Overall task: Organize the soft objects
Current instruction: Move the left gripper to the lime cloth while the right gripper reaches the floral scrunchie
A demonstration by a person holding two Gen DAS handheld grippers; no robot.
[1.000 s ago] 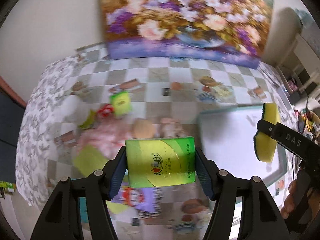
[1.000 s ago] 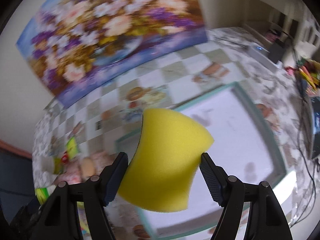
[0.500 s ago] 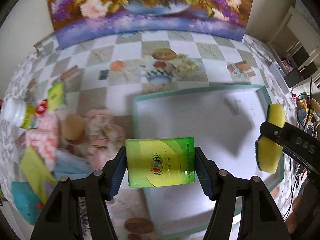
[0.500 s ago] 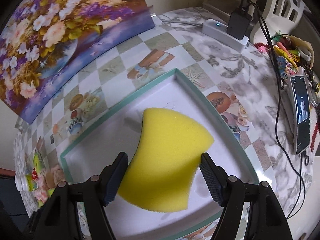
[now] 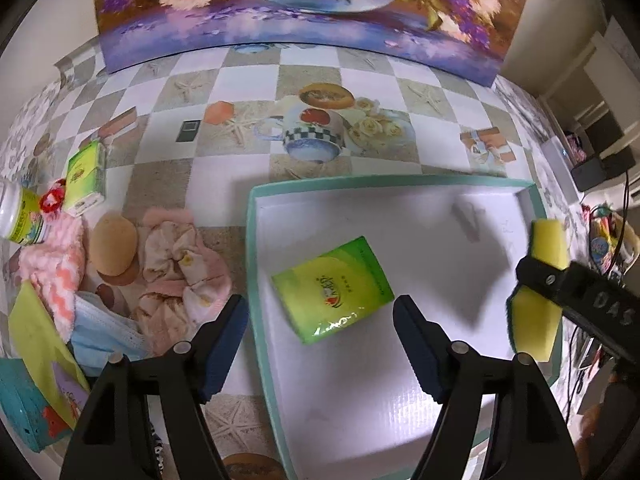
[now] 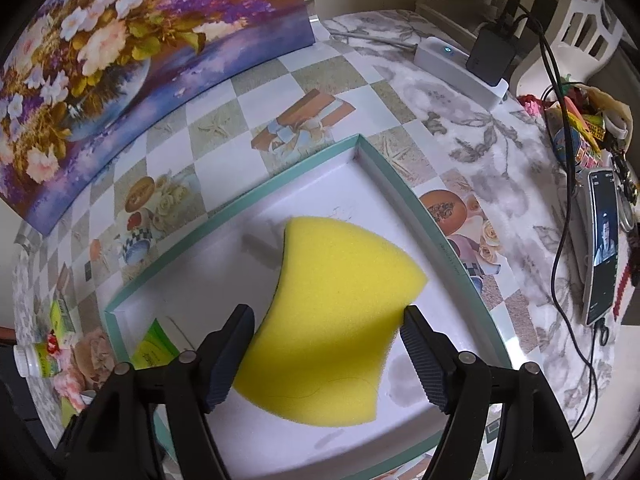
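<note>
My left gripper [image 5: 320, 344] is open and empty above the near left part of a white tray with a teal rim [image 5: 251, 264]. A green tissue pack [image 5: 333, 289] lies flat inside the tray just beyond the fingers. My right gripper [image 6: 328, 350] is shut on a yellow sponge [image 6: 336, 312] and holds it above the same tray [image 6: 400, 188]. The sponge also shows in the left wrist view [image 5: 540, 292] at the tray's right side. The tissue pack's corner shows in the right wrist view [image 6: 154, 346].
Left of the tray lie a pink cloth [image 5: 180, 256], a tan round sponge [image 5: 113, 245], a blue face mask [image 5: 106, 332], a second green tissue pack [image 5: 85, 176] and a white bottle [image 5: 20, 216]. A flower painting [image 5: 304, 8] stands at the back. A phone [image 6: 602, 244] and cables lie right.
My left gripper has opened and let go of the green tissue pack, which now lies in the tray. The right gripper still holds the sponge, slightly further over the tray.
</note>
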